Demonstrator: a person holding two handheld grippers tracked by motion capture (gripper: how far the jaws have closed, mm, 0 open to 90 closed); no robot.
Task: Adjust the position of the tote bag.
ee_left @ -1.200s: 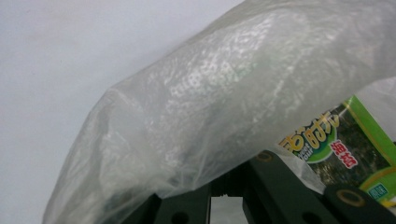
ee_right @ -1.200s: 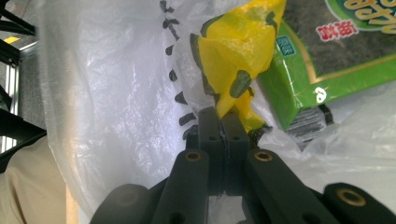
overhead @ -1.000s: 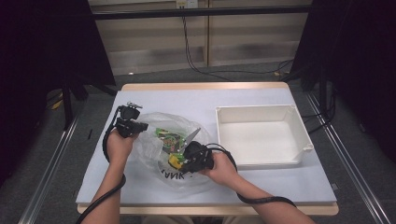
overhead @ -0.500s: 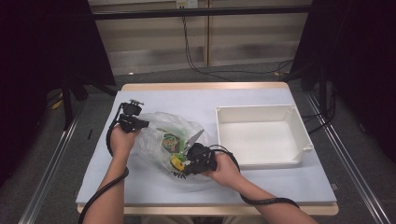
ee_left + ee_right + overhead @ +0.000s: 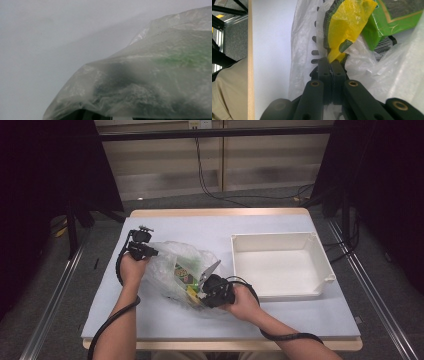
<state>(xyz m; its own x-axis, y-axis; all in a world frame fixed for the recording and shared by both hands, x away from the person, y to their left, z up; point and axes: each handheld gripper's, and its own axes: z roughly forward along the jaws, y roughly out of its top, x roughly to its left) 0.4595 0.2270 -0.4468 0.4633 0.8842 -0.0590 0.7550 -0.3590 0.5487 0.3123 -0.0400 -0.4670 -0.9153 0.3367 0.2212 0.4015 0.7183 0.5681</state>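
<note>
The right gripper (image 5: 331, 65) is pinching a yellow packet (image 5: 345, 23), with its jaws pressed tight together on the packet's bottom edge. A moment ago this gripper was reaching deeper into the clear plastic bag (image 5: 172, 270). Now it is pulling back toward the person, and the packet is coming with it. A green packet (image 5: 392, 21) is lying just beside it, inside the bag. The left gripper (image 5: 142, 245) is holding up the bag's far side; film is covering its jaws, so I cannot tell if they are closed. The white bin (image 5: 280, 242) is waiting on the right, so the packet is probably going there.
</note>
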